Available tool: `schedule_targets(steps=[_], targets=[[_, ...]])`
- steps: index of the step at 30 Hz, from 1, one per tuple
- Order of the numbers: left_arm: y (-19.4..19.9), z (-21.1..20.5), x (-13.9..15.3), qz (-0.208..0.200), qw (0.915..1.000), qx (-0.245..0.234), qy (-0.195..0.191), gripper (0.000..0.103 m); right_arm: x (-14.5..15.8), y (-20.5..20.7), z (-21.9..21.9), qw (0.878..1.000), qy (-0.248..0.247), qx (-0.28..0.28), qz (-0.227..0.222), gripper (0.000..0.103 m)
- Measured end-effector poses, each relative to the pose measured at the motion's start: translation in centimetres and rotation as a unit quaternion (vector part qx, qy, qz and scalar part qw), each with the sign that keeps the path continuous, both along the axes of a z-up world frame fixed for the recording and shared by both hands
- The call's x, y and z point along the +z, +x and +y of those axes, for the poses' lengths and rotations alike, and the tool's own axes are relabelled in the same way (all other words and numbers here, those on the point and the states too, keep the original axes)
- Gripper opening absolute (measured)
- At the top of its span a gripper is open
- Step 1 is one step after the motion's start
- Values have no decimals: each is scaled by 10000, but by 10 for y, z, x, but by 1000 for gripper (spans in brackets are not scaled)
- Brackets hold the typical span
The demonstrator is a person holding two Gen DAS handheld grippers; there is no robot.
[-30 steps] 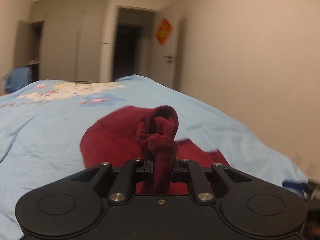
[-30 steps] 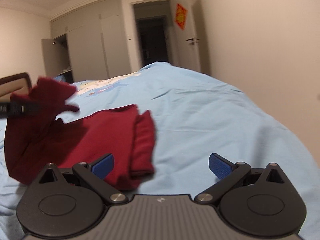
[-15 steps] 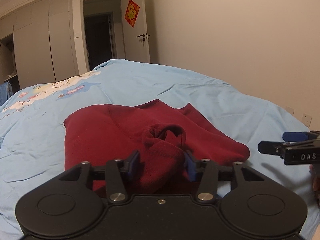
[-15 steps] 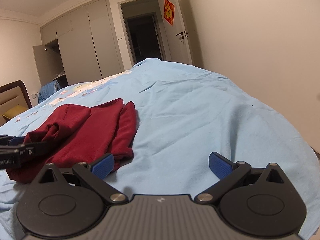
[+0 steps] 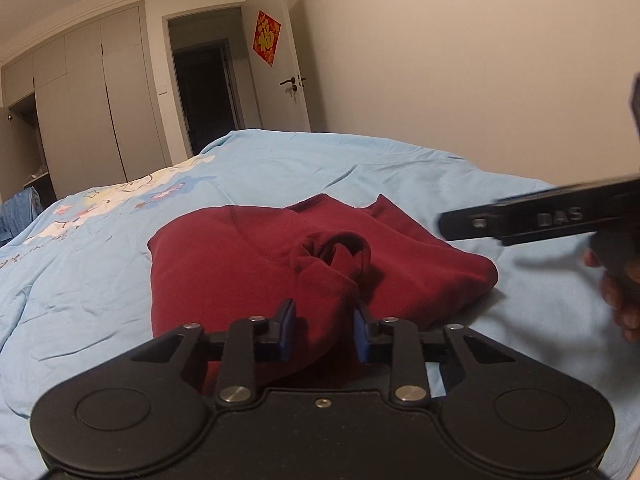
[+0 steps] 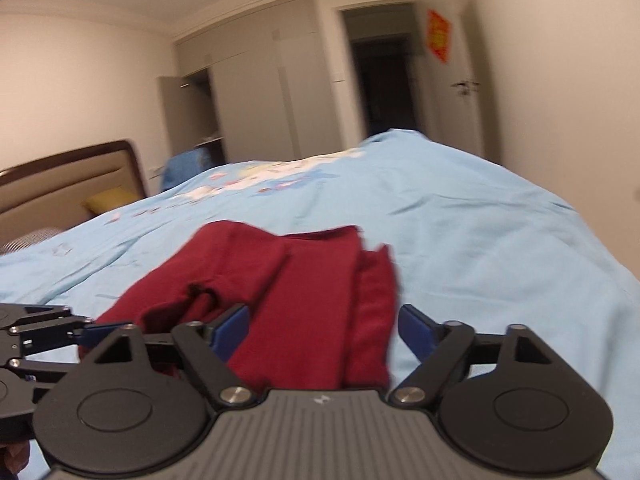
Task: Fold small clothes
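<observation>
Your dark red garment [image 5: 256, 264] lies partly folded on the light blue bed [image 5: 100, 280], its sleeve [image 5: 332, 268] laid back across the body, likely to bring the shape into a neat rectangle. Your left tongs [image 5: 323, 332] sit low over the near edge, spread, with the sleeve's bunched end between the pads and no visible pinch on it. Your right tongs [image 6: 325, 330] hover wide apart above the garment's right side, level and pointing up the bed, well placed to press or catch the folded edge.
</observation>
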State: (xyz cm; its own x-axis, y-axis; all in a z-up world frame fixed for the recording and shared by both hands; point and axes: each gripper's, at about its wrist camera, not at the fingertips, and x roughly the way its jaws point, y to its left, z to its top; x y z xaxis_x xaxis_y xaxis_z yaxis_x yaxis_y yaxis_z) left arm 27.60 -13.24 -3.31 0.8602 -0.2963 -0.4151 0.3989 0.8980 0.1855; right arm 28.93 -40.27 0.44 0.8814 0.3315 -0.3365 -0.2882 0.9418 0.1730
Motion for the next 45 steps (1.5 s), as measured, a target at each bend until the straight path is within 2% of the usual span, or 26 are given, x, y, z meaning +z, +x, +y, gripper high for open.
schedule_targets(steps=[2,5,7,9,10,12,16,17,22,25,27,29,31,34,38,42,44,45], targets=[[-1,-1,0,21,10000,-45,-14,21,3,9,17,9992,-236,312,-48,67],[-2,-4,-2,-1,10000,-50,34,20,4,19,38,9966,-519,628,-73,51],[-2,-4,-2,-1,10000,-48,34,19,3,25,47,9950,-604,794,-36,47],[-2,-4,-3,10,10000,-39,8,19,2,28,54,9933,-704,920,-35,36],[-2,-3,-3,13,10000,-36,-1,19,1,28,56,9923,-762,973,-52,24],[-3,-3,-2,8,10000,-34,-18,19,-1,23,58,9908,-893,1004,-136,8],[-4,-2,-2,6,10000,-50,-43,18,-6,3,55,9888,-1155,898,-302,4],[-5,-1,-2,14,10000,-65,-42,17,-9,-1,53,9889,-1171,878,-272,1],[-5,-1,-6,31,10000,-79,-9,17,-15,-9,42,9908,-1083,804,-115,0],[-5,0,-5,28,10000,-80,-8,16,-8,-8,29,9947,-693,759,-38,3],[-5,1,-5,38,10000,-78,-36,16,-3,-2,20,9968,-391,698,14,9],[-4,-1,-5,37,10000,-74,-30,16,1,7,14,9979,-145,623,83,32],[-5,-2,-5,29,10000,-76,-11,16,4,19,10,9979,182,600,189,44],[-4,-1,-5,50,10000,-68,-53,16,5,43,11,9951,616,649,430,51],[-4,-1,-5,50,10000,-61,-46,16,-2,75,21,9917,806,598,809,51],[-3,-1,-6,57,10000,-51,-51,16,-17,99,24,9836,1212,511,1234,49],[-4,-2,-7,57,10000,-49,-44,16,-21,101,23,9822,1302,501,1257,36],[-4,-2,-7,55,10000,-50,-39,15,-21,101,24,9827,1290,521,1222,34]])
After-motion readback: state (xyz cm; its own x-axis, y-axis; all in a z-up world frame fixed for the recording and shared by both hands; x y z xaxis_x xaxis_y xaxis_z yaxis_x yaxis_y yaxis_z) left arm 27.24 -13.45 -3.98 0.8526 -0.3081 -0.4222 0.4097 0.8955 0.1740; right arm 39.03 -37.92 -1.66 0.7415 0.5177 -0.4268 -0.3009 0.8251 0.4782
